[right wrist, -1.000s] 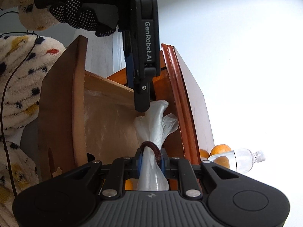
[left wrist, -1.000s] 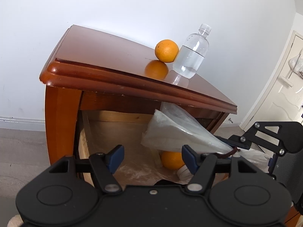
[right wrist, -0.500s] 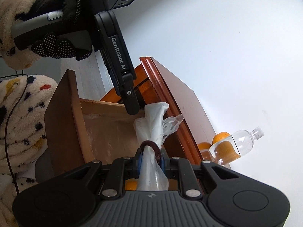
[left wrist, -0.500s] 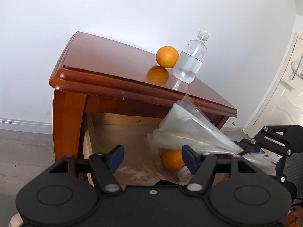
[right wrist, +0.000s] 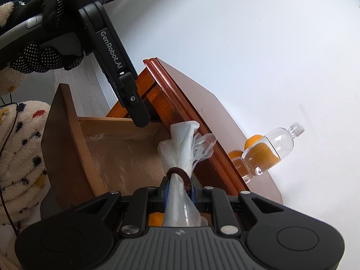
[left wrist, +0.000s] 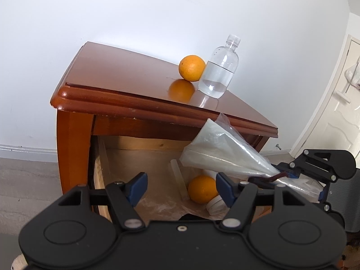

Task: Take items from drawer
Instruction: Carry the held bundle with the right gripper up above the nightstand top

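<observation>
**Right tool clamped on bag over open drawer, left tool empty**

Right tool point(right wrist: 178, 190): blue pads clenched on the twisted neck of a clear crumpled plastic bag point(right wrist: 180, 150), just behind a dark brown hair tie point(right wrist: 182, 175) wrapped round the neck. Bag held up over the open wooden drawer point(right wrist: 65, 148), its loose end fanning out just under the edge of the bench top. In the left view the same bag point(left wrist: 216, 150) stretches from the right tool point(left wrist: 290, 173) across the drawer's right side.

Left tool point(left wrist: 181, 187): released, blue pads apart, nothing between them, above the drawer front, aimed down into it. A black dotted glove point(right wrist: 45, 54) grips its handle.

Inside the drawer point(left wrist: 135, 157), lined with clear film: a round orange point(left wrist: 202, 191) at front right, touching a white round cap or lid point(left wrist: 214, 204) of something mostly hidden, a pale stick point(left wrist: 178, 180) beside it.

On the glossy red-brown wooden bench point(left wrist: 126, 74): a second orange point(left wrist: 192, 68) touching a clear plastic bottle point(left wrist: 219, 72), upright, about half full of water. White wall behind, white door point(left wrist: 335, 117) at right.
</observation>
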Demonstrator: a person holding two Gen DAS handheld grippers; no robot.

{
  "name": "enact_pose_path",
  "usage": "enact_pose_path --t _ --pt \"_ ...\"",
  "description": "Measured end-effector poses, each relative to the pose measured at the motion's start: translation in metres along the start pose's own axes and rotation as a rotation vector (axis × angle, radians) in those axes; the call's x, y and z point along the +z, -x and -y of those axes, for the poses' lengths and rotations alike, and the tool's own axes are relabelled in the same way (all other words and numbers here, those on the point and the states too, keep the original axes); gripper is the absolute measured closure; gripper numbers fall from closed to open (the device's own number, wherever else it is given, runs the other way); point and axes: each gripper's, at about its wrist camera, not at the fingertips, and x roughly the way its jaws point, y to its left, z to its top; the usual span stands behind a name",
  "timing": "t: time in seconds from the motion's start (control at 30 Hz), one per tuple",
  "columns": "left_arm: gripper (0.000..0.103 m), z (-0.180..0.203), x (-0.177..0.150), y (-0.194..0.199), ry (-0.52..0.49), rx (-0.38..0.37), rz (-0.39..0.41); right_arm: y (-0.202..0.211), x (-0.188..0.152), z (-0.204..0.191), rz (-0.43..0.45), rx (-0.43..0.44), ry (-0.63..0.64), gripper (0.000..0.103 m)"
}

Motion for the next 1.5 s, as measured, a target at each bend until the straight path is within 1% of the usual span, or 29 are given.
enact_pose_path --t 0.17,0.37,0.7,0.83,0.9,1.1,1.23,1.37,1.43,1.5 --pt "0.035 0.002 0.0 -0.001 -0.003 0.011 0.015 0.001 -0.005 0.006 -0.007 -0.006 -0.079 0.083" --pt "0.035 0.003 -0.001 -0.001 -0.008 0.015 0.026 0.006 -0.008 0.014 0.009 -0.003 -0.231 0.083" --pt "0.035 0.003 -0.003 0.002 -0.011 0.02 0.038 0.009 -0.024 0.024 0.067 0.023 -0.602 0.083" --pt "0.035 0.003 -0.004 0.004 -0.009 0.023 0.045 0.025 -0.027 0.017 0.103 0.027 -0.742 0.083" --pt "0.035 0.003 -0.004 0.005 -0.007 0.023 0.047 0.03 -0.029 0.013 0.127 0.022 -0.788 0.083" --pt "0.035 0.006 -0.006 0.011 -0.01 0.029 0.07 0.044 -0.031 0.008 0.227 -0.01 -0.884 0.083" --pt "0.035 0.01 -0.004 0.018 -0.024 0.027 0.095 0.043 -0.031 0.013 0.267 -0.034 -0.927 0.083" --pt "0.034 0.015 0.006 0.027 -0.049 0.026 0.14 0.036 -0.024 0.029 0.315 -0.059 -0.964 0.083" --pt "0.033 0.016 0.015 0.03 -0.064 0.047 0.169 0.029 -0.019 0.04 0.345 -0.069 -0.987 0.083" --pt "0.033 0.017 0.025 0.032 -0.092 0.075 0.19 0.021 -0.009 0.052 0.365 -0.099 -0.987 0.083"
